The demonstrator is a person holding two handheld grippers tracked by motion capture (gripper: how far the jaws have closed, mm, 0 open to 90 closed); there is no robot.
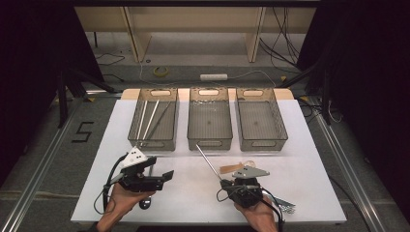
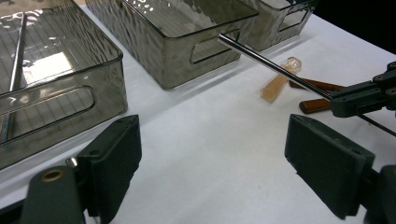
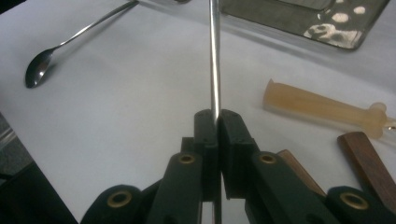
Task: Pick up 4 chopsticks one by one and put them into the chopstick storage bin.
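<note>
White table (image 1: 309, 145) under the high view, three grey bins across the upper middle; left bin (image 1: 153, 121) already has a few sticks, middle bin (image 1: 210, 123) and right one look empty. Right gripper (image 1: 227, 182) at lower right pinches a metal rod (image 1: 207, 163). Left gripper view: left gripper (image 2: 212, 158) jaws spread, empty; wooden-handled pieces (image 2: 314, 105) wait at mid right. Right gripper view: jaws pressed on the rod (image 3: 215, 60); spoon (image 3: 39, 67) upper left unsorted. Sorting looks early.
</note>
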